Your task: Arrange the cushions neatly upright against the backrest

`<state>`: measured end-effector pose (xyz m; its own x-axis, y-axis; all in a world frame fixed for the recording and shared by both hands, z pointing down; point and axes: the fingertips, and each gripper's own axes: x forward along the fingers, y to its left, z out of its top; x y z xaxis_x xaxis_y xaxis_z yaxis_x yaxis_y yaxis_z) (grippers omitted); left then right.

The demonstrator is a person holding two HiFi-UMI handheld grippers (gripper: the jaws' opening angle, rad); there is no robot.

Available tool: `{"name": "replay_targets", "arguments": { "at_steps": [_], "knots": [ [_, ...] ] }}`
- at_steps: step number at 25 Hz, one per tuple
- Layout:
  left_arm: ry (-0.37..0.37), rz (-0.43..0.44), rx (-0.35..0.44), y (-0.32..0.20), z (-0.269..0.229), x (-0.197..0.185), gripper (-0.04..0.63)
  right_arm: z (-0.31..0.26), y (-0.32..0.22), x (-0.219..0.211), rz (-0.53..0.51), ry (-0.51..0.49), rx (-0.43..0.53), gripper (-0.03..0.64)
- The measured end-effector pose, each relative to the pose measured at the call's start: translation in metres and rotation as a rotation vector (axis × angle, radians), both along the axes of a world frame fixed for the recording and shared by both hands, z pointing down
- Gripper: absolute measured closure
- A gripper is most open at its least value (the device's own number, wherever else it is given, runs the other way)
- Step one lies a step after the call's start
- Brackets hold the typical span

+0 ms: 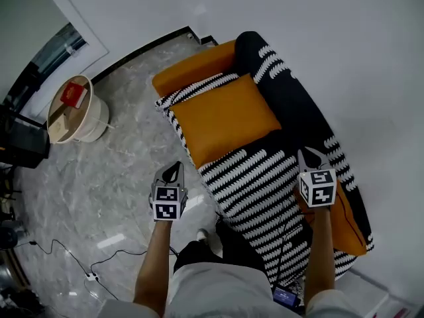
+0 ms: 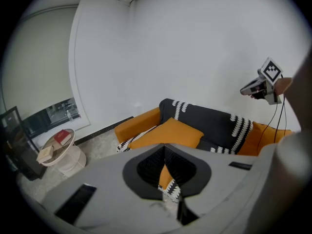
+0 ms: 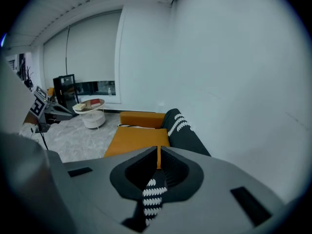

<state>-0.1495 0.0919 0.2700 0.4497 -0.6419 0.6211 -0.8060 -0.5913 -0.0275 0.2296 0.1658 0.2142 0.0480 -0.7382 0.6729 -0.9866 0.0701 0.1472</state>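
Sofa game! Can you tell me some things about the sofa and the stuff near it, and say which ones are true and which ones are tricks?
1. The orange cushion lies on the seat of the sofa, not standing up against the backrest. True.
2. The left gripper is holding the cushion. False: its jaws are shut on nothing, out over the floor beside the sofa.
3. A red book lies on the round side table. True.
4. The jaws of the right gripper are wide open. False: they are shut, with nothing in them.
5. The sofa is plain blue. False: it is black with white marks and has orange arms.
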Motion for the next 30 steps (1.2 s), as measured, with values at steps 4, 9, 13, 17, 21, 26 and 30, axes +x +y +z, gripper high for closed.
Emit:
{"name": "replay_targets", "arguments": {
  "at_steps": [4, 9, 13, 17, 21, 26, 30],
  "knots": [
    [-0.016, -0.020, -0.020, -0.011, 0.019, 0.010, 0.579, 0.019, -0.025, 0.017, -0.031, 0.005, -0.026, 0.611],
    [-0.038, -0.042, -0.085, -0.016, 0.051, 0.005, 0.554, 0.063, -0.051, 0.027, -0.054, -0.013, -0.076, 0.597],
    [-0.056, -0.032, -0.141, -0.024, 0.087, 0.006, 0.534, 0.108, -0.067, 0.044, -0.057, -0.021, -0.152, 0.582],
    [-0.064, -0.034, -0.213, -0.026, 0.127, 0.005, 0.519, 0.153, -0.079, 0.057, -0.044, -0.018, -0.213, 0.552],
    [-0.052, -0.050, -0.262, -0.044, 0.171, 0.009, 0.501, 0.192, -0.104, 0.072, -0.040, 0.003, -0.254, 0.545],
    [-0.070, -0.014, -0.343, -0.032, 0.243, 0.014, 0.445, 0.263, -0.119, 0.085, -0.102, 0.079, -0.337, 0.532],
    [-0.081, 0.001, -0.415, -0.025, 0.301, 0.013, 0.426, 0.317, -0.134, 0.090, -0.132, 0.101, -0.371, 0.519]
  ]
}}
